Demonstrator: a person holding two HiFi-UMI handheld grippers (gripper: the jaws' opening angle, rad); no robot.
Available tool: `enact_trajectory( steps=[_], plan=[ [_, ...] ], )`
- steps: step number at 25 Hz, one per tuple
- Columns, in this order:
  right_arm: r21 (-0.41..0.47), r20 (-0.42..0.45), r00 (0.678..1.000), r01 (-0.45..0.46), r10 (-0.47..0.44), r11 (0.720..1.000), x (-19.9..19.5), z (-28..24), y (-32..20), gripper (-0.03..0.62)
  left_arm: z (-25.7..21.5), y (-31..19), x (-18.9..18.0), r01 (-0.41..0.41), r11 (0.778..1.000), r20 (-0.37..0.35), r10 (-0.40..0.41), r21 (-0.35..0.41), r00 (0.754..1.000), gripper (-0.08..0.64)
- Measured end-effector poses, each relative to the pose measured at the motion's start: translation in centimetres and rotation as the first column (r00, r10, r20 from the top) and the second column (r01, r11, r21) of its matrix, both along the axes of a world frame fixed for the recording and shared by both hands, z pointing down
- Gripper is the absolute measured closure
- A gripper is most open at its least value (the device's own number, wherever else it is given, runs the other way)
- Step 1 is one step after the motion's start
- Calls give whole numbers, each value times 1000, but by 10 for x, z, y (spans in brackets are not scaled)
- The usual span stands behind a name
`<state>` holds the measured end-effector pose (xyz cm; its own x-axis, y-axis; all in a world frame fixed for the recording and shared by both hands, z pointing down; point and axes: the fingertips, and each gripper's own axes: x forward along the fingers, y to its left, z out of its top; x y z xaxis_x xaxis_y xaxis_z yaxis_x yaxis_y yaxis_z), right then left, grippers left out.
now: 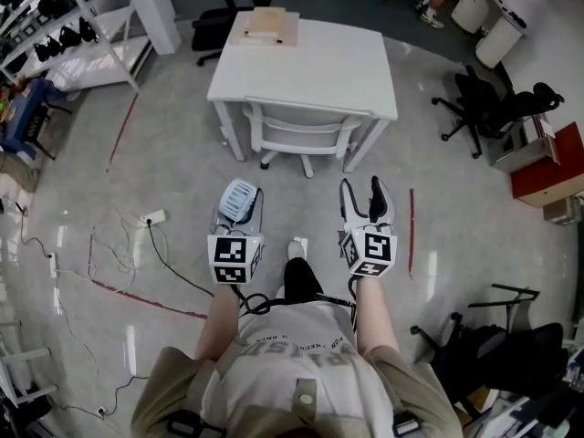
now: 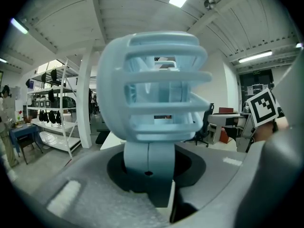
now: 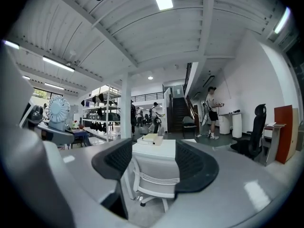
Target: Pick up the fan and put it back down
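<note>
Held aloft: the fan (image 1: pixel 239 194), short of the white table (image 1: pixel 310 62)
My left gripper (image 1: pixel 239 215) clamps the fan's stem on the table's chair (image 1: pixel 301 130) side; my right gripper (image 1: pixel 363 194) gapes empty. With only 1 narrow hold, a jolt could tip or drop it.

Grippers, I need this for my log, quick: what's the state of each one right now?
Left gripper: closed, holding the fan.
Right gripper: open, holding nothing.

Lower stem of fan (image 2: pixel 159 94) hidden within left gripper (image 2: pixel 149 175)
</note>
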<state>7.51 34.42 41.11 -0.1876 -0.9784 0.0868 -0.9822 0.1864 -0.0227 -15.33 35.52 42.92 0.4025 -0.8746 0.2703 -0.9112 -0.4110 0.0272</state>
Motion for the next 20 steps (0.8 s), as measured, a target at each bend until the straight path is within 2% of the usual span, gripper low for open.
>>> enact_trajectory(
  steps=[6, 15, 20],
  plan=[
    [33, -4, 999, 36, -36, 999, -1, -12, -59, 321, -8, -55, 3, 31, 999, 1, -31, 20, 1000, 469],
    [72, -17, 998, 61, -60, 996, 22, -31, -149, 321, -30, -145, 37, 31, 998, 3, -31, 61, 1000, 469],
    [92, -6, 996, 93, -93, 991, 30, -37, -184, 321, -28, -183, 54, 25, 999, 11, -26, 42, 1000, 469]
  ],
)
